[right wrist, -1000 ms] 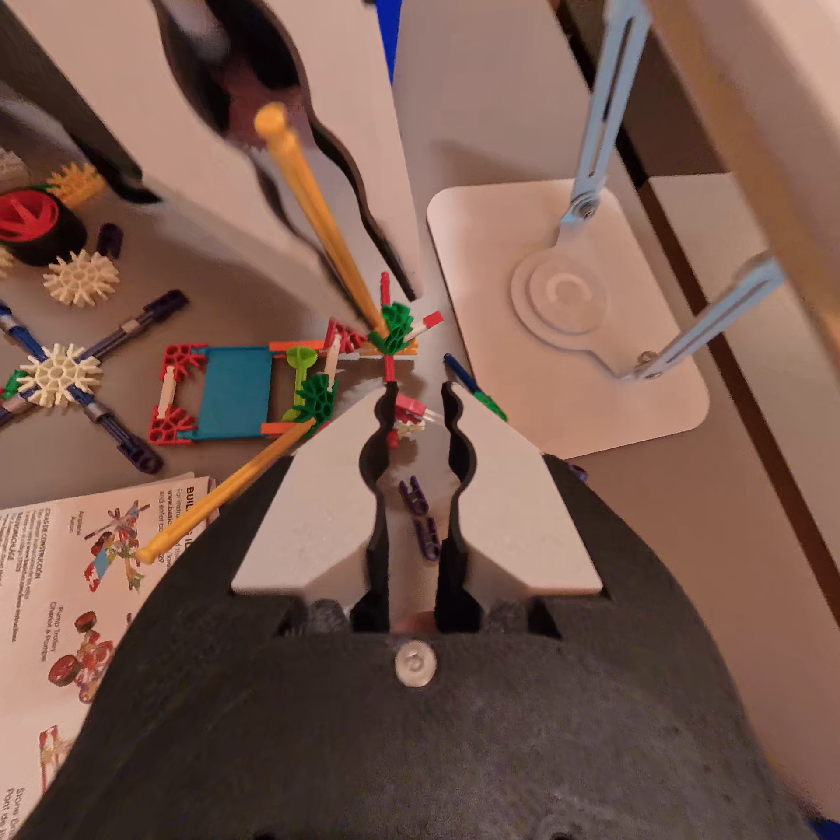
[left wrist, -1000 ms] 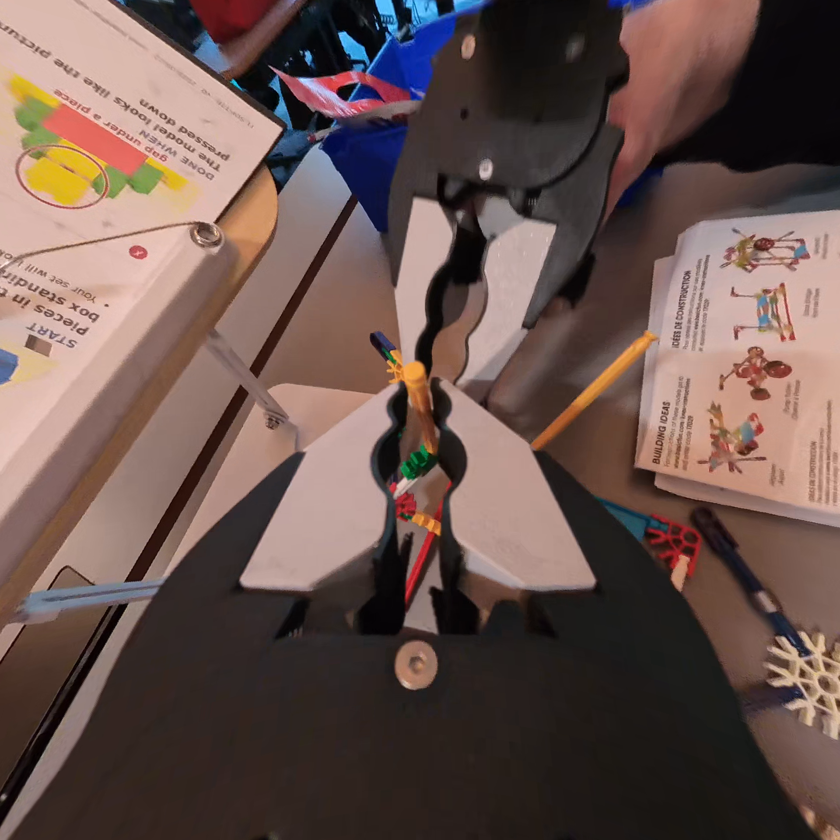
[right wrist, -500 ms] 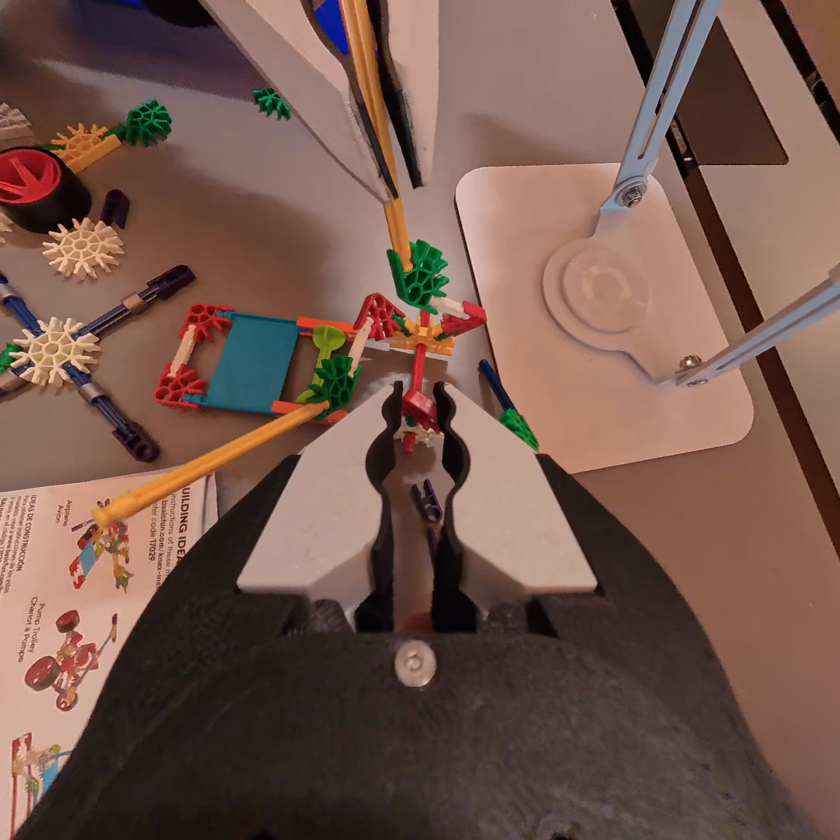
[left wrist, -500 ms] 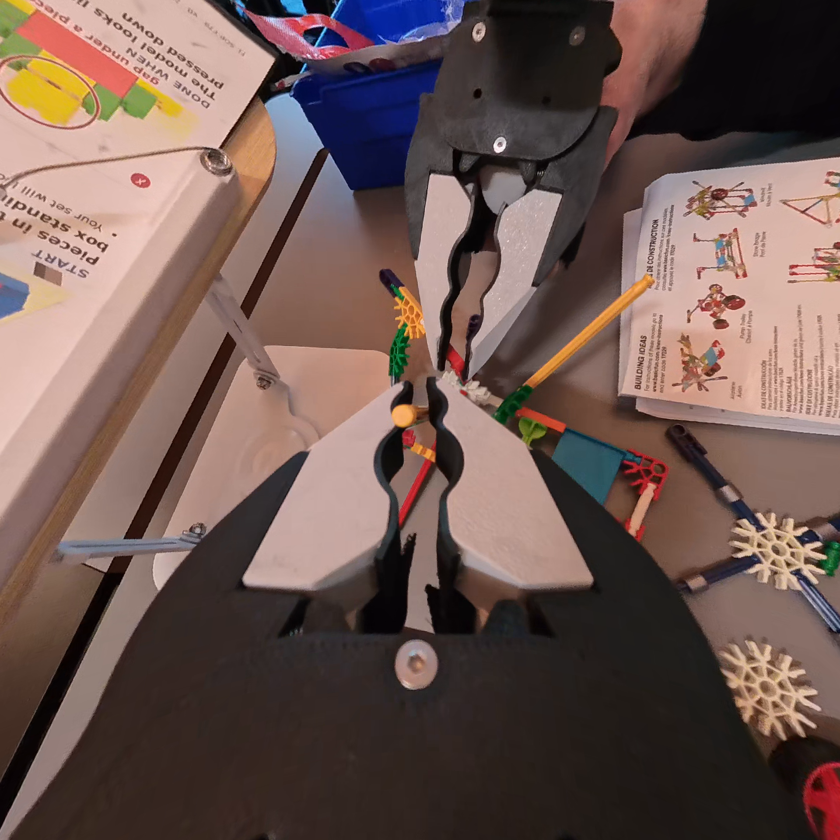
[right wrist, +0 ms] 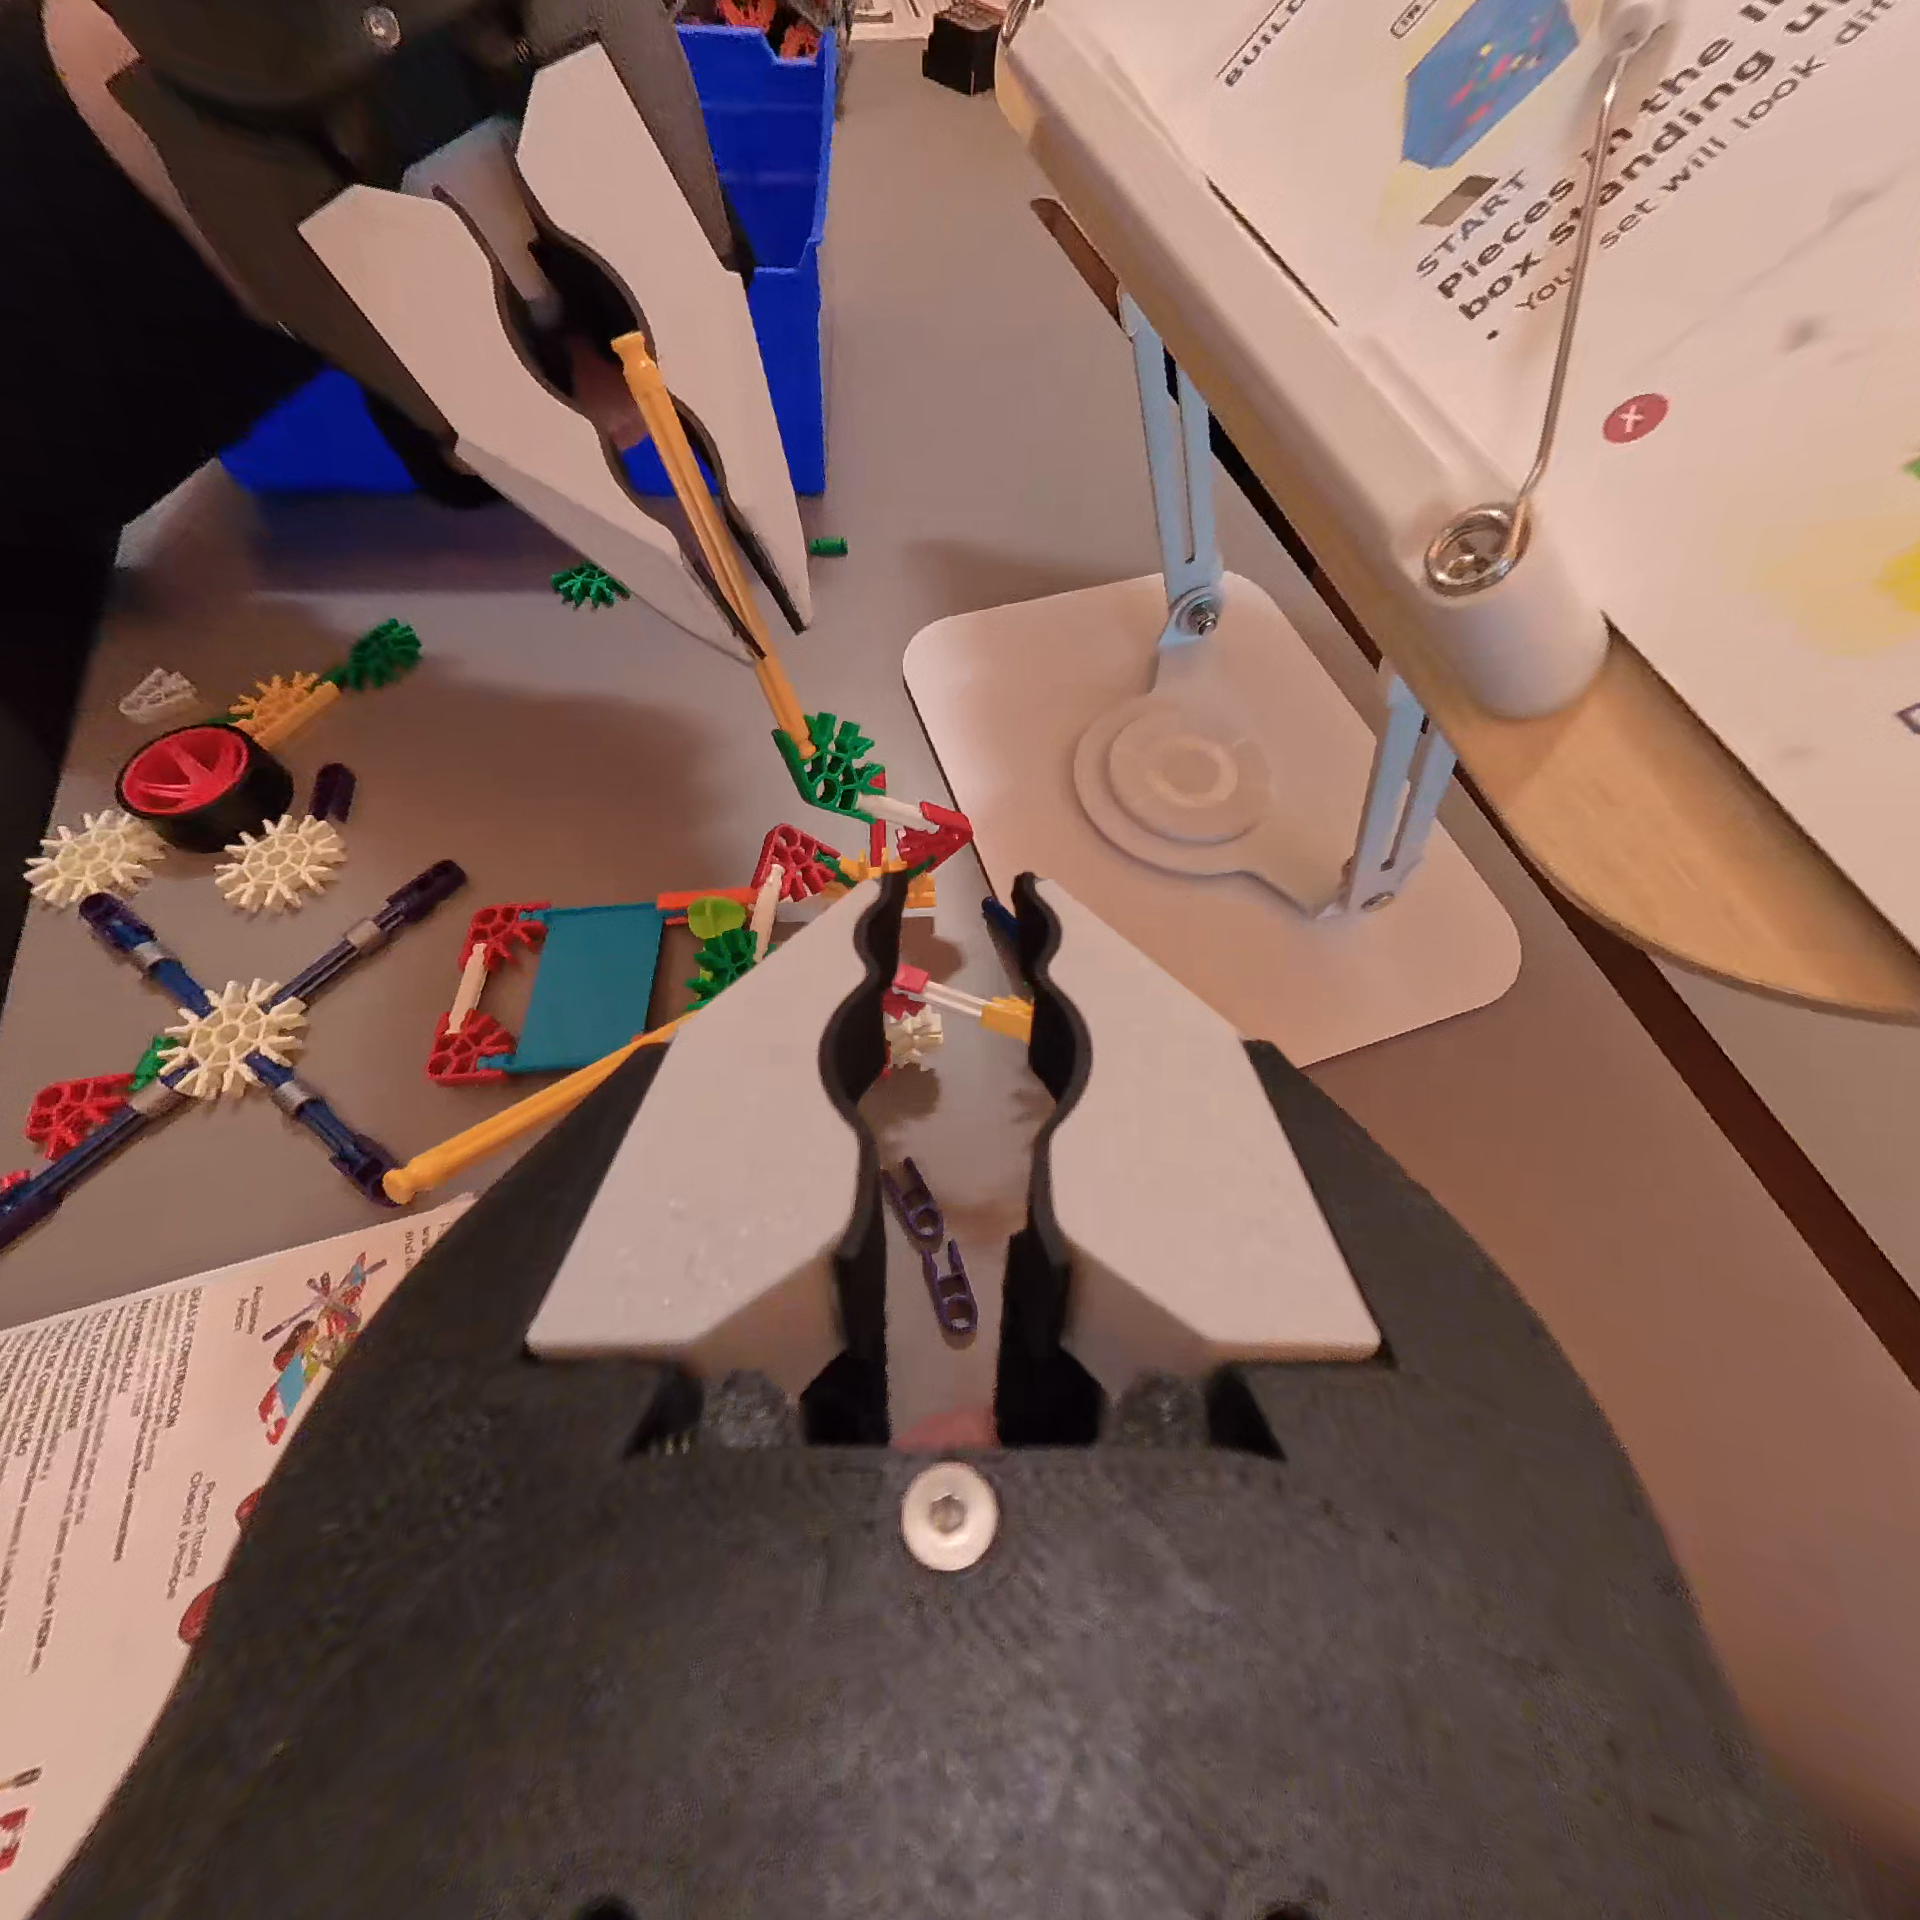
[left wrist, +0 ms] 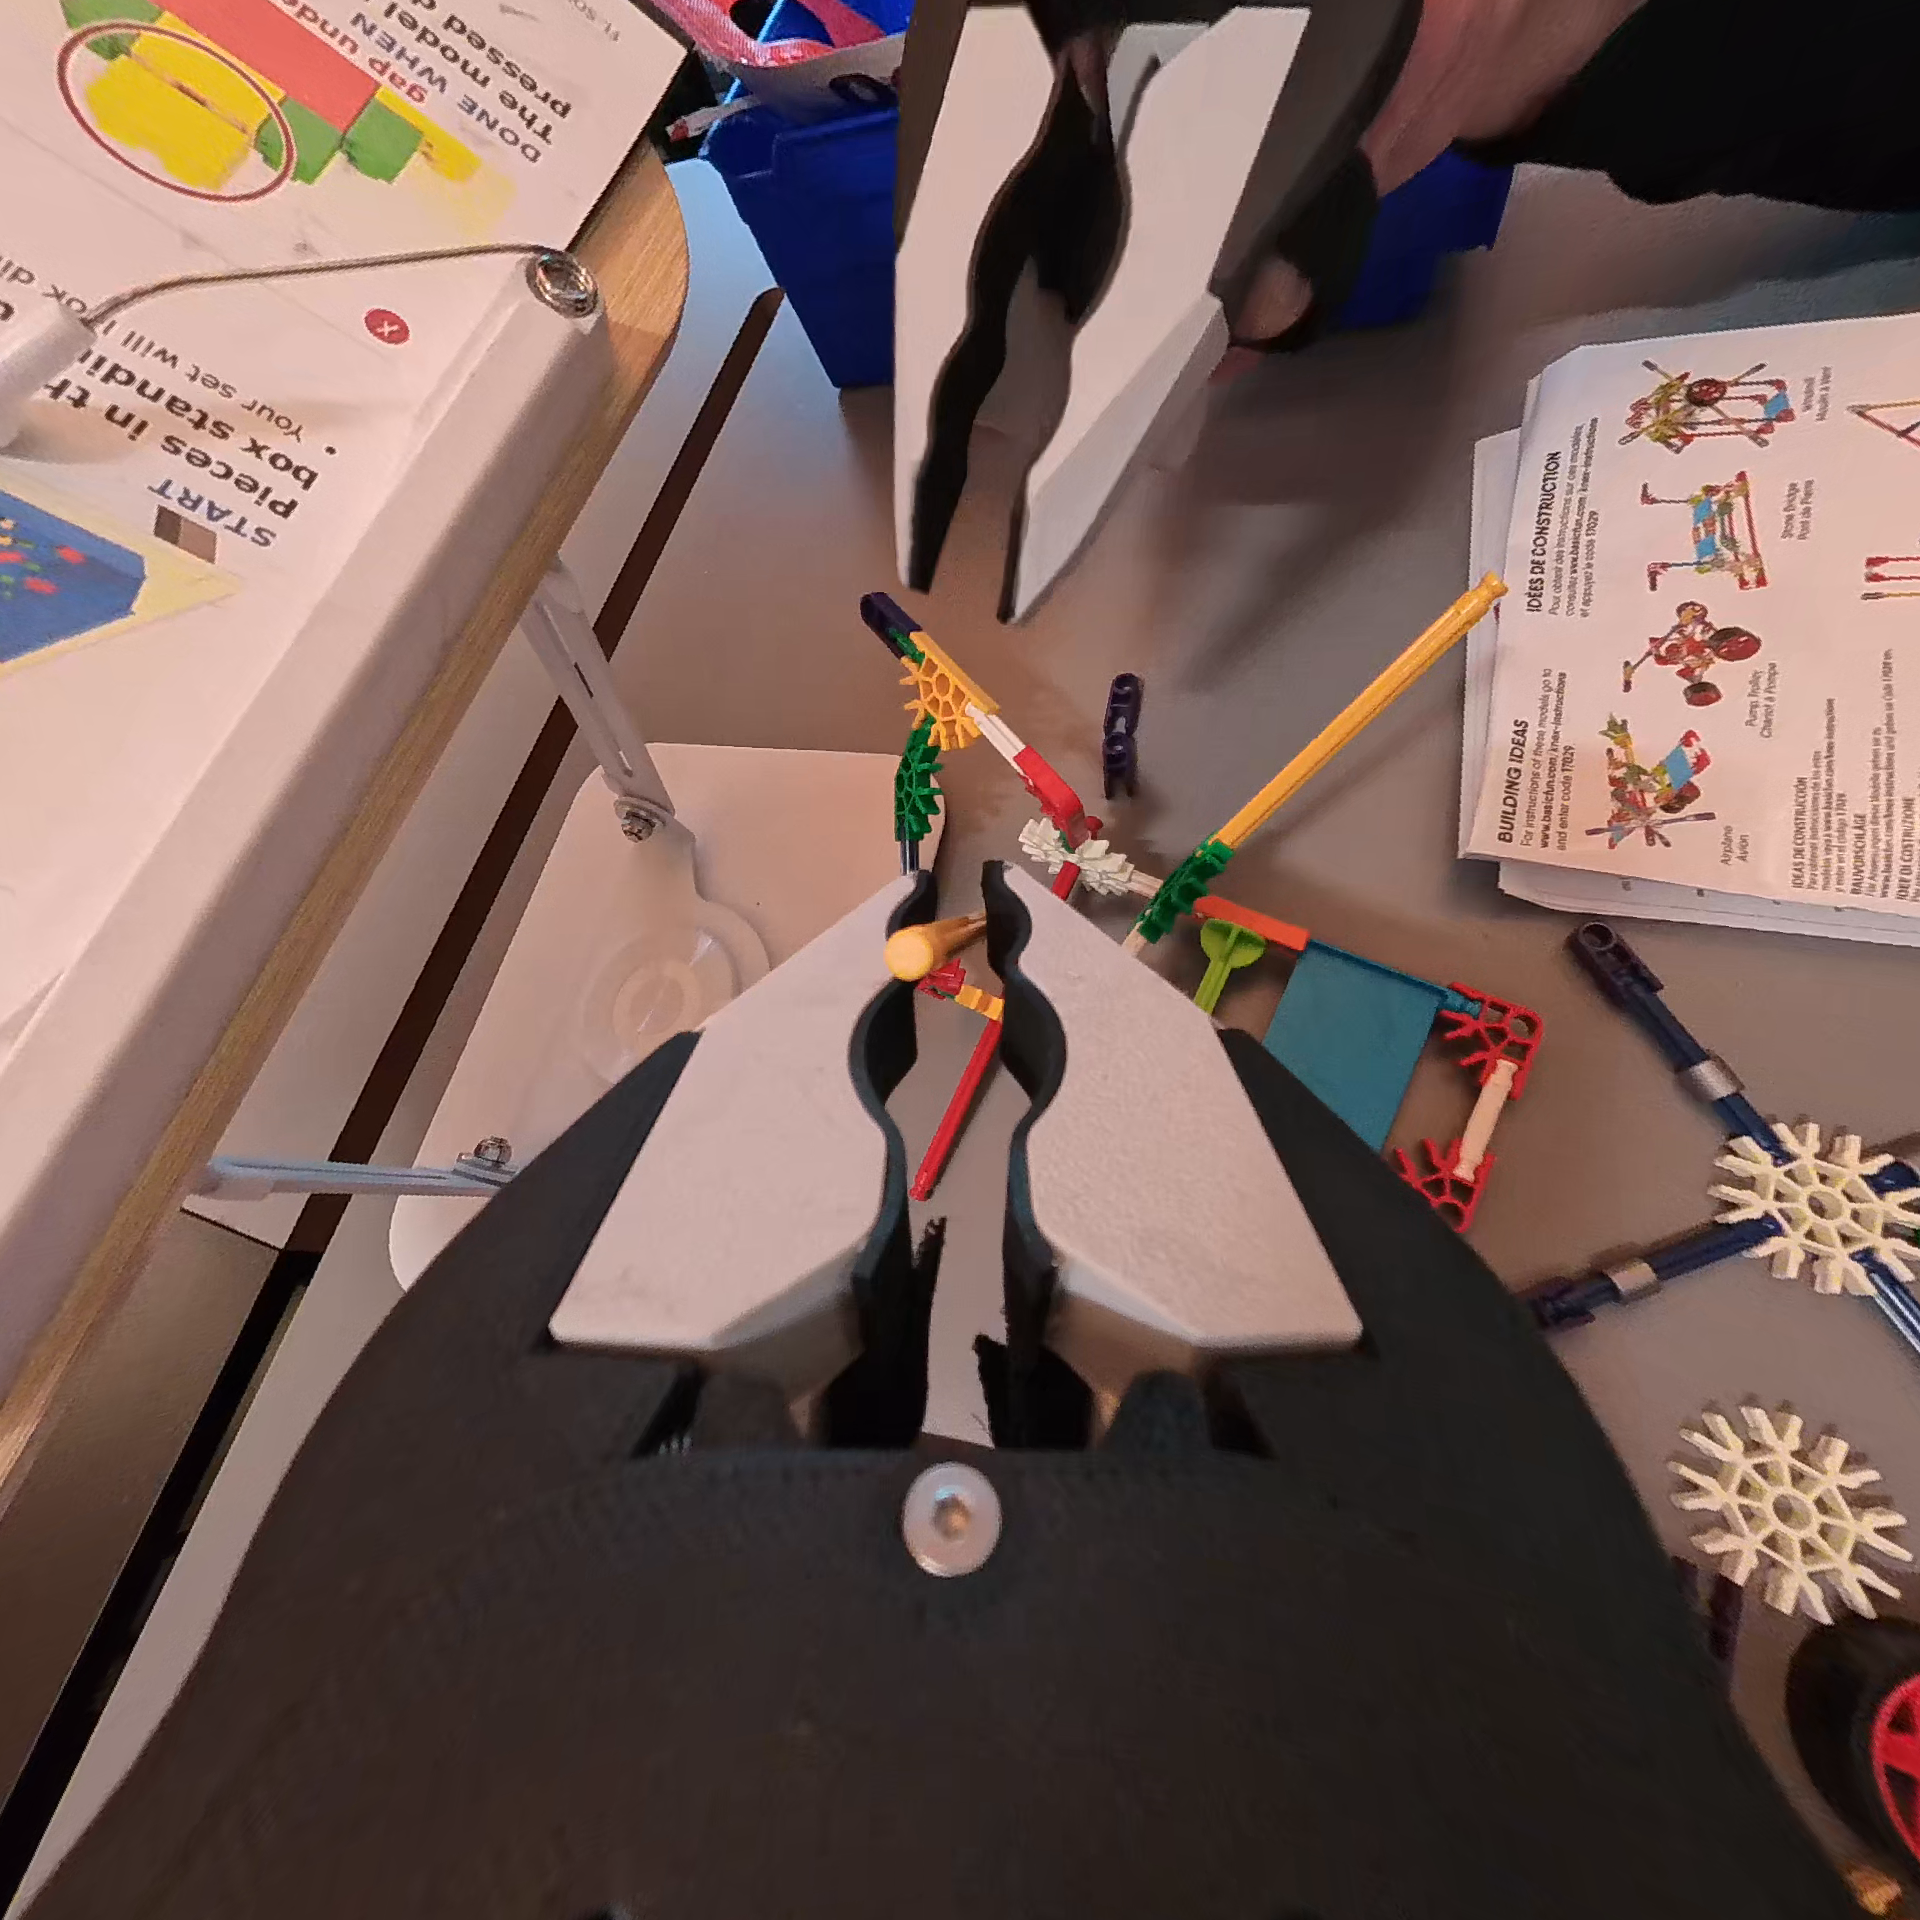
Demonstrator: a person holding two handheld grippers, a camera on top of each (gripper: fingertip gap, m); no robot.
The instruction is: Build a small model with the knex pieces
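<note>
My left gripper (left wrist: 956, 883) is shut on a yellow rod (left wrist: 914, 948). In the right wrist view this gripper (right wrist: 774, 634) hangs at the upper left, and the rod (right wrist: 686, 488) runs down into a green connector (right wrist: 831, 758) on a small rod-and-connector model (right wrist: 587, 987). The model lies on the grey table with a teal panel (left wrist: 1351, 1049), red corner connectors and a second yellow rod (left wrist: 1351, 717) sticking out. My right gripper (right wrist: 956, 894) is open and empty just above the model's red and white pieces. It also shows in the left wrist view (left wrist: 966, 597). A purple clip (right wrist: 935, 1257) lies under it.
A blue bin (right wrist: 769, 208) stands at the back. A tilted sign board rests on a metal stand with a flat base (right wrist: 1195, 769). An instruction booklet (left wrist: 1704, 644), white snowflake connectors (left wrist: 1818, 1205), a cross of blue rods (right wrist: 229, 1039) and a red wheel (right wrist: 197, 784) lie around. Spacing between my two grippers at the tips: around 7 cm. The purple clip (right wrist: 935, 1257) sits 12 cm or so from the ends of my right fingers. It turns up in the left wrist view (left wrist: 1122, 734) as well.
My right gripper has opened wider and pulled back up from the model's red connector. My left gripper keeps the yellow rod and has drawn back a little.
</note>
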